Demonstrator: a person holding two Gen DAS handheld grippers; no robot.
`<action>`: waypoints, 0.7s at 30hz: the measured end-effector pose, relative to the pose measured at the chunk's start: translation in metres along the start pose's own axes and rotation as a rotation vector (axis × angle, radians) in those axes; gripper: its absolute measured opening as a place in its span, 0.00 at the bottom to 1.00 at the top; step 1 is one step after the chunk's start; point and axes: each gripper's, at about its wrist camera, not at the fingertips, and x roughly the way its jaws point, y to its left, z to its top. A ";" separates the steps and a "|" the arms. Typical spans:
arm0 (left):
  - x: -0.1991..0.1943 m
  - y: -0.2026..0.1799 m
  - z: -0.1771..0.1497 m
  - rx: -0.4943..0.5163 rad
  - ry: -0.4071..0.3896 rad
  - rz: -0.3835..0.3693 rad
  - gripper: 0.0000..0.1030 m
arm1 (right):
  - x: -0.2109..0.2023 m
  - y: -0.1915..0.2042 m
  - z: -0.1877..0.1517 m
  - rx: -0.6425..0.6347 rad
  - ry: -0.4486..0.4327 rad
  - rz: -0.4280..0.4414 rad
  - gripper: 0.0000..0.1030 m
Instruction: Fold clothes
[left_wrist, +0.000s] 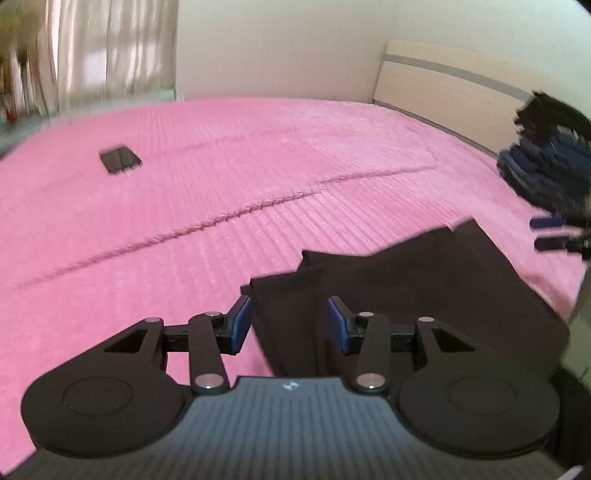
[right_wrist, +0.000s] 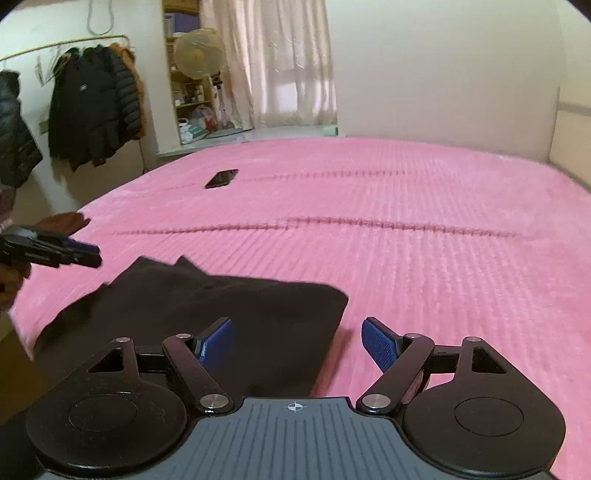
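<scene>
Clothes first: my pink bed (left_wrist: 184, 221) carries one dark folded garment (left_wrist: 424, 288) near its front edge. I have my left gripper (left_wrist: 290, 325) over the garment, jaws released and holding nothing; my right gripper (right_wrist: 295, 343) straddles the garment's right edge, also released. Beyond the garment lies a phone (right_wrist: 221, 178).
</scene>
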 end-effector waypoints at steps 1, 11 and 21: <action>0.014 0.004 0.002 -0.023 0.021 -0.003 0.39 | 0.009 -0.007 0.003 0.025 0.006 0.010 0.77; 0.068 0.020 -0.002 -0.151 0.055 -0.082 0.08 | 0.033 -0.050 0.027 0.226 0.027 0.093 0.02; 0.073 0.038 0.001 -0.192 0.007 -0.035 0.07 | 0.060 -0.073 0.047 0.211 0.056 0.070 0.02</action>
